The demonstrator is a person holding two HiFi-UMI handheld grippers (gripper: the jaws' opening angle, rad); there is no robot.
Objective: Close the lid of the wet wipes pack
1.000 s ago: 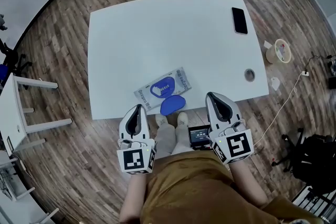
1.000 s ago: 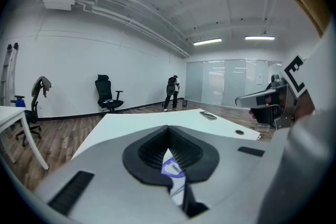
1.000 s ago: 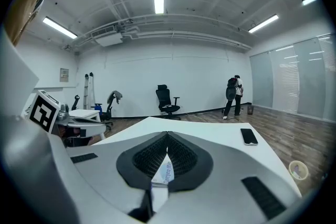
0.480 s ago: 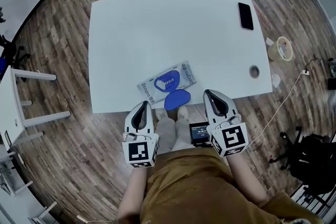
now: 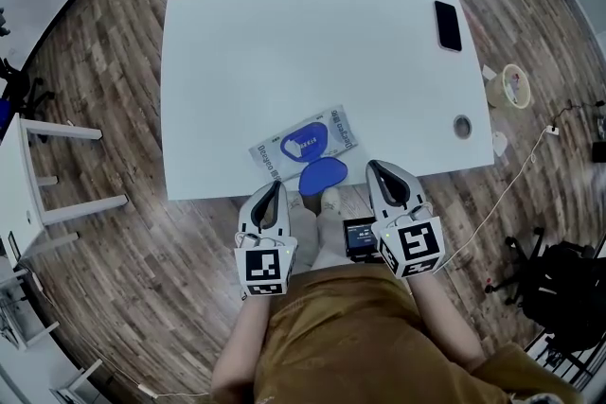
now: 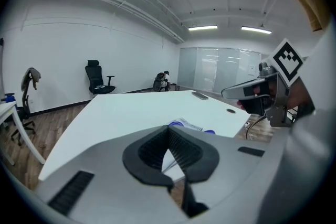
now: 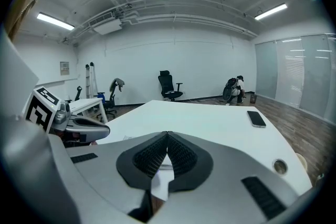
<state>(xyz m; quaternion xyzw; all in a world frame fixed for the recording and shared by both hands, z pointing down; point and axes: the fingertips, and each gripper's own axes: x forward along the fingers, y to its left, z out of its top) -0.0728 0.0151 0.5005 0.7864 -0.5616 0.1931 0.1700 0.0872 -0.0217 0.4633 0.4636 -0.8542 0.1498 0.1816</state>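
A wet wipes pack lies near the front edge of the white table, grey-white with a blue oval top. Its blue lid is flipped open toward me and overhangs the table's edge. The pack shows small in the left gripper view. My left gripper hovers just below the table edge, left of the lid, with its jaws shut and nothing held. Right of the lid my right gripper also sits off the table, shut and empty.
A black phone lies at the table's far right corner, also in the right gripper view. A cable hole sits near the right front edge. A roll of tape and a cable lie on the wooden floor. A small white table stands left.
My left gripper has moved right and forward toward the table edge near the open lid. The right gripper has barely moved. The pack lies as before.
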